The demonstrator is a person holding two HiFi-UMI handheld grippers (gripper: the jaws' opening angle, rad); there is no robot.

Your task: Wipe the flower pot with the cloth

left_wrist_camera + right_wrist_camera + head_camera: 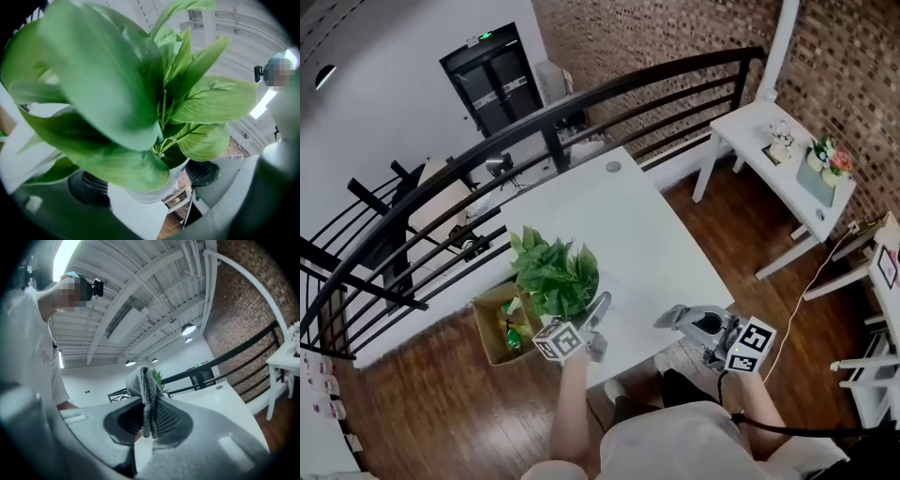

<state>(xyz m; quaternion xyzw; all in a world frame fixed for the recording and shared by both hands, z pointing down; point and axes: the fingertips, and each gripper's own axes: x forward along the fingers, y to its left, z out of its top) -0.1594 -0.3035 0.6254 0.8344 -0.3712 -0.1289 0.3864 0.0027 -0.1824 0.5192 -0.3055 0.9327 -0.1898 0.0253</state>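
Since the leaves (pixel 555 277) hide most of it from the head view, we're going by the left gripper view for the flower pot (pixel 147 197). It's a white pot sitting right between the fingers of the left gripper (pixel 146 183), with a dark pad on each side. Both pads look to be pressed up against its wall, so we're calling that a grip. From above, the plant is at the near left edge of the white table (pixel 628 225), just beside a cardboard box (pixel 492 328) down on the wood floor. We honestly can't tell whether the pot's base is resting on the table top.

Over on the other side, the right gripper (pixel 149 420) has its fingers closed on the grey cloth (pixel 143 385). The cloth is pinched in a bunched fold that sticks up above the pads. In the head view that gripper is off the table's near right corner, clearly apart from the plant, so the cloth isn't touching the pot. A black railing (pixel 581 98) runs behind the table.
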